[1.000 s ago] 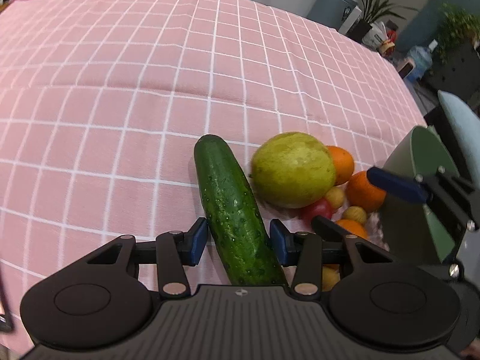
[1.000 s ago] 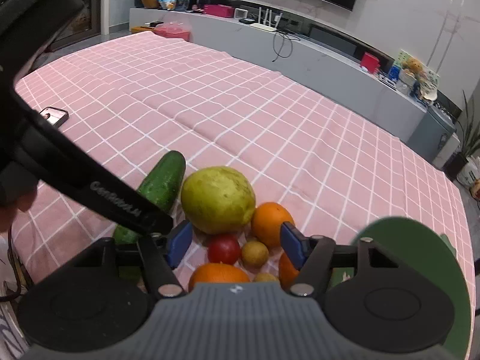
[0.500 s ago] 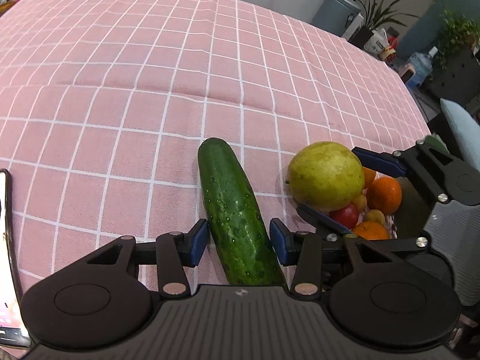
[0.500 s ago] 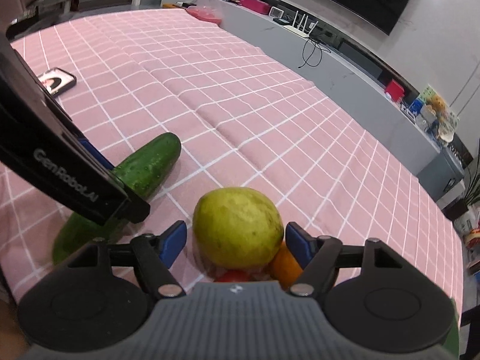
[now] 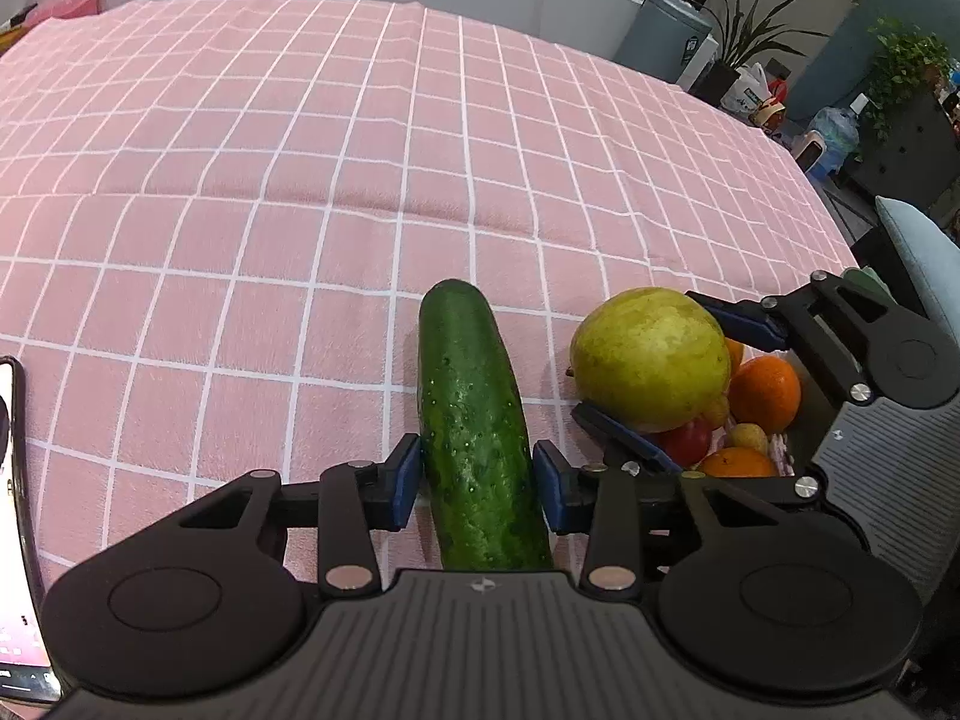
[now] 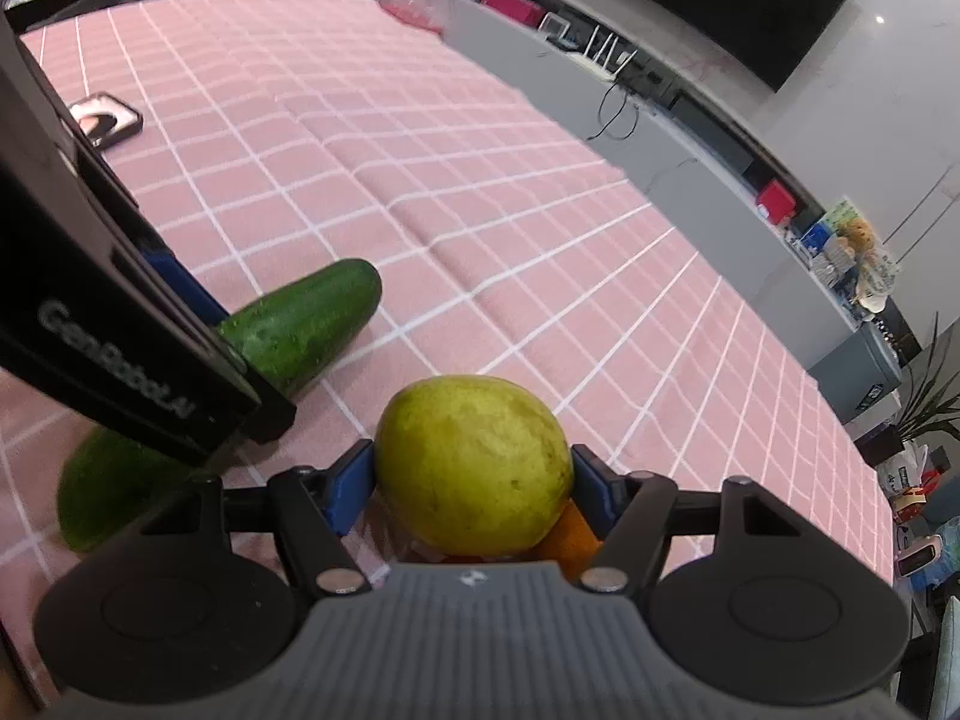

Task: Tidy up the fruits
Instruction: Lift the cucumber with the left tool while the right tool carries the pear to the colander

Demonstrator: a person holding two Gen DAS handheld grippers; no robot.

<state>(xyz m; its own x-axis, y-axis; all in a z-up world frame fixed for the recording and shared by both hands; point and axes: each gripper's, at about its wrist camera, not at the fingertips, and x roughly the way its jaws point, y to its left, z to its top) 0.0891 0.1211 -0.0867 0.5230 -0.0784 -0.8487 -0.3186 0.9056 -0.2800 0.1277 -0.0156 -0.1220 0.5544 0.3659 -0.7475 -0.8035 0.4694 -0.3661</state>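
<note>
Left gripper (image 5: 477, 483) clamps cucumber (image 5: 471, 420); right gripper (image 6: 471, 489) clamps pear (image 6: 474, 468).

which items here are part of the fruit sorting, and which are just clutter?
Job:
cucumber, between the left gripper pads
yellow-green fruit, between the right gripper pads
oranges
red fruit
small yellow fruit

Lying about:
phone
pink checked tablecloth

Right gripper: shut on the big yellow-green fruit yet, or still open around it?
Shut on it, apparently. In the right wrist view both blue pads meet the sides of the fruit with no visible gap.
</note>
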